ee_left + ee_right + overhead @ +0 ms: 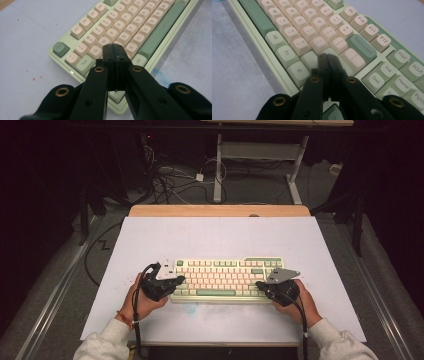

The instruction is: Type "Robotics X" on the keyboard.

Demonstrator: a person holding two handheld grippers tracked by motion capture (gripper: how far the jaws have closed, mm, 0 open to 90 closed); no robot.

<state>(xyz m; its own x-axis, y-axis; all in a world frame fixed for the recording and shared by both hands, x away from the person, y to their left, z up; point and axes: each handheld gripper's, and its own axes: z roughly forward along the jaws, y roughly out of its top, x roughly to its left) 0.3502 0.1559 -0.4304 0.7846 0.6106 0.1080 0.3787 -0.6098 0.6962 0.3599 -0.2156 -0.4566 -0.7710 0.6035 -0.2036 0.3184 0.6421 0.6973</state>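
Observation:
A pale green keyboard [227, 280] with cream and green keys lies on the white mat, near the front. My left gripper [176, 281] rests over its left end, jaws pressed together with nothing between them; in the left gripper view its tips [114, 53] sit above the keys [117, 32] near the left side of the keyboard [175, 15]. My right gripper [260, 285] sits at the right end, also shut and empty. In the right gripper view its tips [327, 58] hover over the green keys of the keyboard [294, 30] below the Backspace key [362, 47].
The white mat [220, 240] covers a wooden table [220, 210]. Beyond the far edge are a desk frame [260, 160] and loose cables [170, 180] on the floor. Open mat lies behind and beside the keyboard.

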